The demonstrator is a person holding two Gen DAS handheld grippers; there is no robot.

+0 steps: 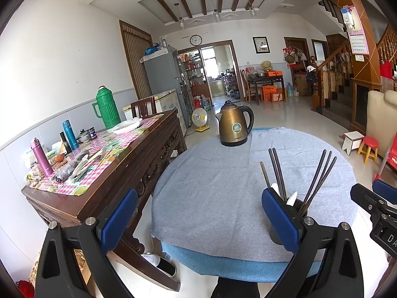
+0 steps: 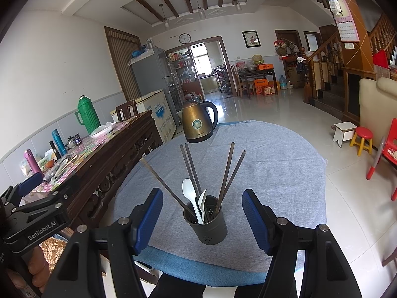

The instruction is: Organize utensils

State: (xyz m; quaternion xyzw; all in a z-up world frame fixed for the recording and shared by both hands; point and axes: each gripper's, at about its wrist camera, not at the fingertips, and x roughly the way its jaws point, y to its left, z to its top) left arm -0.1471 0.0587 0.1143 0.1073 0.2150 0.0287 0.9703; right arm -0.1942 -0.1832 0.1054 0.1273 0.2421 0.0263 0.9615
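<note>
Both claws, left claw (image 1: 198, 213) and right claw (image 2: 202, 219), gape empty near the utensil holder (image 2: 207, 226).

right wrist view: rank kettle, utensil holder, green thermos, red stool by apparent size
1. utensil holder and kettle: look about alike; the holder sits much nearer the camera, so no ranking.
2. green thermos
3. red stool, close to the thermos.

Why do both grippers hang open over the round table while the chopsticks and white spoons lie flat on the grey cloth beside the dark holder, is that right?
Not quite. The chopsticks and white spoons are not lying on the grey cloth; they stand inside the dark holder, as the right wrist view shows. The rest holds: left gripper and right gripper are both open.
</note>
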